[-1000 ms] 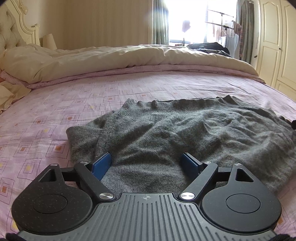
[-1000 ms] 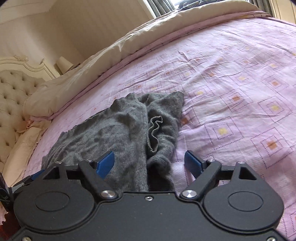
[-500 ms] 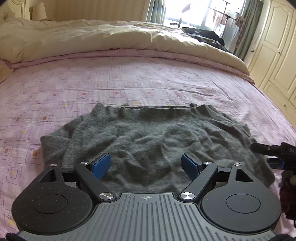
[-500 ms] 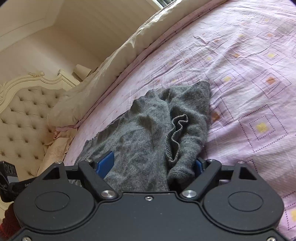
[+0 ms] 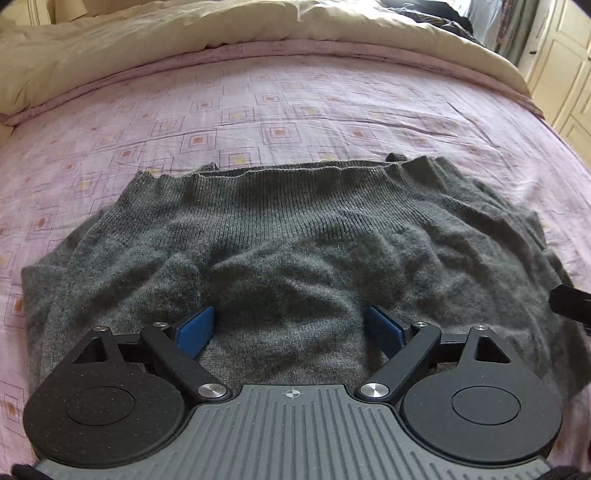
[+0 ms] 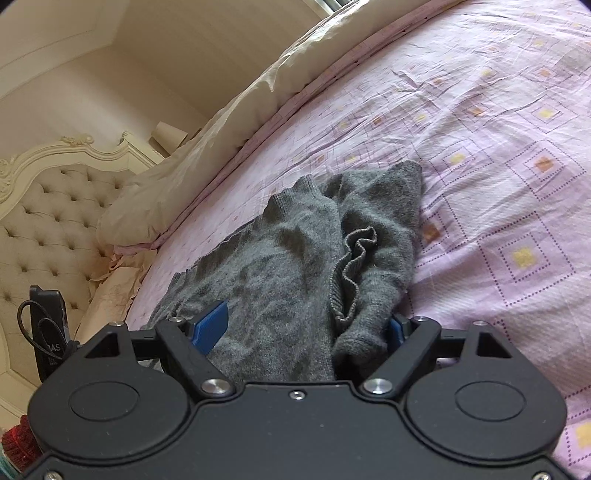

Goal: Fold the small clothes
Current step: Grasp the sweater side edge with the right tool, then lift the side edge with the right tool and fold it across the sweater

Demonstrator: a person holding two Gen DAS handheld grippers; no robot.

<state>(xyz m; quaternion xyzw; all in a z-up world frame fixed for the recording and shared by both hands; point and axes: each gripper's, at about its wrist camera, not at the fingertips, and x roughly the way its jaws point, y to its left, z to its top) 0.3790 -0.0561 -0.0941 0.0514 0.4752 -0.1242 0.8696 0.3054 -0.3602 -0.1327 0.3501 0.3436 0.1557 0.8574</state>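
Note:
A grey knitted garment point(image 5: 295, 236) lies spread and wrinkled on the pink patterned bedsheet point(image 5: 258, 110), its ribbed hem at the far side. My left gripper point(image 5: 291, 326) is open and hovers over the garment's near edge, blue pads wide apart. In the right wrist view the same garment point(image 6: 288, 258) shows from its side, with a bunched ribbed cuff point(image 6: 354, 266) on top. My right gripper point(image 6: 306, 328) is open with the garment's end lying between its fingers.
A cream duvet point(image 5: 184, 29) lies bunched along the far side of the bed. A tufted headboard point(image 6: 44, 206) stands at the left in the right wrist view. Wardrobe doors point(image 5: 565, 74) are at the far right. The right gripper's tip point(image 5: 569, 304) shows at the right edge.
The left gripper has risen and tilted down over the garment. The right gripper has moved forward so the garment's end sits between its fingers. Both stay open.

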